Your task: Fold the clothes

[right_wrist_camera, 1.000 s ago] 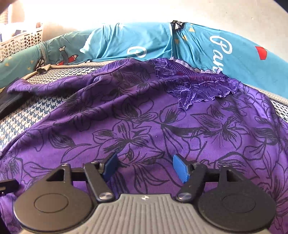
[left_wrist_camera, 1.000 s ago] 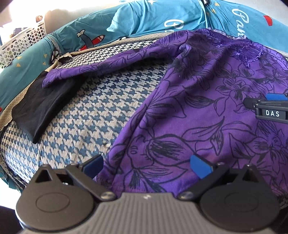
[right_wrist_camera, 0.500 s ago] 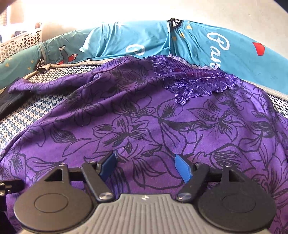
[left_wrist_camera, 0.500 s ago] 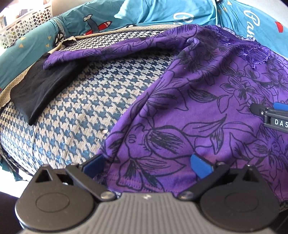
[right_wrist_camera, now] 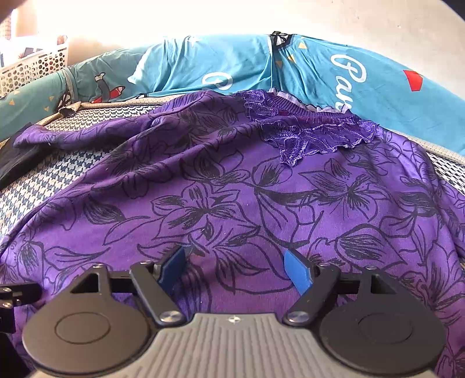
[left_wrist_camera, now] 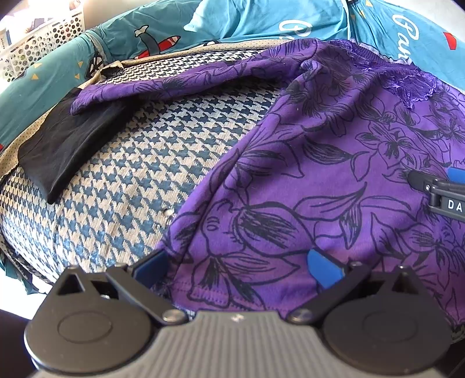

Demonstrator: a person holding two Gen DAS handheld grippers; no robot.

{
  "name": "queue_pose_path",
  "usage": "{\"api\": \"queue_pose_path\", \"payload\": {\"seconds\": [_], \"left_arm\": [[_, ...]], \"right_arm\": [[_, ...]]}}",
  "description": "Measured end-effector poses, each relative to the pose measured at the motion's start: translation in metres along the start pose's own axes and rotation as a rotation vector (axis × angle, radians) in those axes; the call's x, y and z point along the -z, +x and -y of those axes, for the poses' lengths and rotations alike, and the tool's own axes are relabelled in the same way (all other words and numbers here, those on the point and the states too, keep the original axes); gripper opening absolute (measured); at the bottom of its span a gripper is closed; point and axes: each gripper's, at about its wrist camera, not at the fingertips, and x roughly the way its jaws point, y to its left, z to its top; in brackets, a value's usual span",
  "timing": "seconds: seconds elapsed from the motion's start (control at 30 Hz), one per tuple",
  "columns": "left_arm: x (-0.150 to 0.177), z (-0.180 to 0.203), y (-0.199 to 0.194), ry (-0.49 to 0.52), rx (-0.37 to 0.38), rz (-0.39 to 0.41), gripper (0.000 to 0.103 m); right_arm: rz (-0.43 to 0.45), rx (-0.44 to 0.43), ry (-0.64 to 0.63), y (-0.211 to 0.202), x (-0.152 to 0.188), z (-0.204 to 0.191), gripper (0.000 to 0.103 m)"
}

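A purple top with black flower outlines (left_wrist_camera: 319,162) lies spread flat on a blue-and-white houndstooth surface (left_wrist_camera: 130,180), its lace neckline (right_wrist_camera: 314,133) at the far side. One sleeve (left_wrist_camera: 174,84) stretches to the left. My left gripper (left_wrist_camera: 237,267) is open at the top's near left hem corner, with the hem lying loose between its blue pads (left_wrist_camera: 322,267). My right gripper (right_wrist_camera: 236,270) is open low over the body of the top, its pads pressing on nothing. Its tip (left_wrist_camera: 436,192) shows at the right edge of the left wrist view.
A folded black garment (left_wrist_camera: 66,145) lies at the left, partly under the sleeve end. Teal printed bedding (left_wrist_camera: 232,23) runs along the far side, with a white perforated basket (left_wrist_camera: 37,37) at the far left. The surface drops away at its near left edge.
The right gripper's jaws have spread a little wider. In the left wrist view the hem corner now lies further in between the pads. The top itself has not shifted.
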Motion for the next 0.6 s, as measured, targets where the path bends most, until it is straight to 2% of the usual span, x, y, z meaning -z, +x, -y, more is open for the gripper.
{"api": "queue_pose_path", "payload": {"seconds": [0.6], "left_arm": [[0.001, -0.001, 0.002, -0.005, 0.004, 0.004, 0.103]], "right_arm": [[-0.007, 0.004, 0.017, -0.01, 0.007, -0.001, 0.077]]}}
